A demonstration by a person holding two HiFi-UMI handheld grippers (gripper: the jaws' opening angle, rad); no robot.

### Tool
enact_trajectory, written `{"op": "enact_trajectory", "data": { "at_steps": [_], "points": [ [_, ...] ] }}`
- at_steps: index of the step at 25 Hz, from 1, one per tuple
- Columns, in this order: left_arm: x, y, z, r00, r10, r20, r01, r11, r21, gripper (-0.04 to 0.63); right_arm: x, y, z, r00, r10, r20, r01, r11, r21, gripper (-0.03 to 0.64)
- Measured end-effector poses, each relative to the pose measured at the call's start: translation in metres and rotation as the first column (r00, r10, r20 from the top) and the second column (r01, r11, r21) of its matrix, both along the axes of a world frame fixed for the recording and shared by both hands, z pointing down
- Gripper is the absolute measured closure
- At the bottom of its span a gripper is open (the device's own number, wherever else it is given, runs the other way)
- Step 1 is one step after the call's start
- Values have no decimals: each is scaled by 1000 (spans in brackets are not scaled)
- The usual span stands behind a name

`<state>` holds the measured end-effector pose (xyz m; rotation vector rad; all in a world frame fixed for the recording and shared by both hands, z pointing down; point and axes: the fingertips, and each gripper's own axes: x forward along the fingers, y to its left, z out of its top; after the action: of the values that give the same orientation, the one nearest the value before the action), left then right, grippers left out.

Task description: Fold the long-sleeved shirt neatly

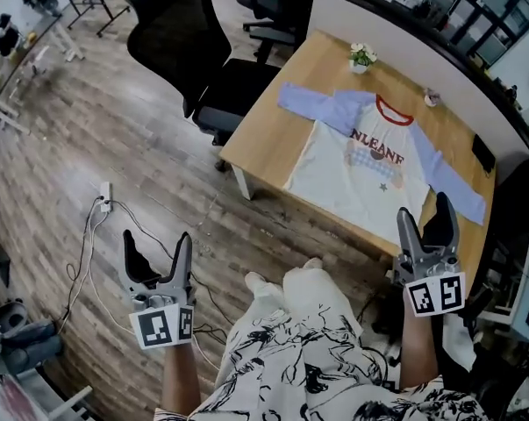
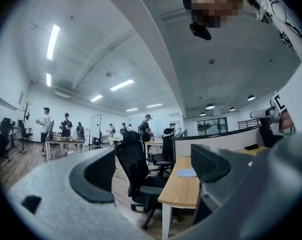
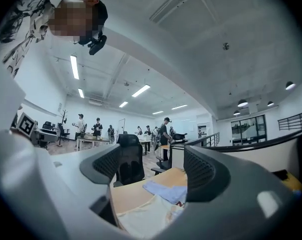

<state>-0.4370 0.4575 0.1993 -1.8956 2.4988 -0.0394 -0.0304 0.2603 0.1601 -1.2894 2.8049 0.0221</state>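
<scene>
Black office chair (image 1: 172, 33) beside wooden table (image 1: 264, 139), flowerpot (image 1: 362, 57) beyond shirt (image 1: 361, 160)

Office setting around a wooden desk (image 1: 257, 139).
A small flower pot (image 1: 362, 57) is standing near the desk's far edge, a black office chair (image 1: 178, 33) is sitting at its side, a power strip (image 1: 106, 195) is lying on the plank floor (image 1: 89, 130), and people (image 2: 65, 126) are standing far off.
</scene>
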Motion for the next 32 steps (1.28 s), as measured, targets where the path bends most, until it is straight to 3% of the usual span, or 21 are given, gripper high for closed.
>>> {"op": "enact_trajectory", "data": {
  "at_steps": [5,10,13,17,26,32],
  "points": [
    [4,-48,16,995,98,-12,-99,995,-13,133,11,-11,14,996,84,-3,-84,996,0,227],
    [29,-101,13,982,187,30,-186,982,-34,133,37,-47,22,988,153,32,-153,988,-3,227],
    [44,-146,15,969,239,66,-236,970,-60,133,57,-73,26,979,199,50,-200,980,4,227],
    [76,-219,14,945,322,59,-318,946,-64,133,93,-115,32,963,264,54,-264,964,-14,227],
    [169,-394,23,859,508,59,-501,859,-105,133,183,-214,49,930,367,-3,-367,929,-42,229],
    [237,-494,47,758,651,42,-633,749,-197,134,233,-275,72,922,382,-64,-387,915,-112,229]
  ]
}}
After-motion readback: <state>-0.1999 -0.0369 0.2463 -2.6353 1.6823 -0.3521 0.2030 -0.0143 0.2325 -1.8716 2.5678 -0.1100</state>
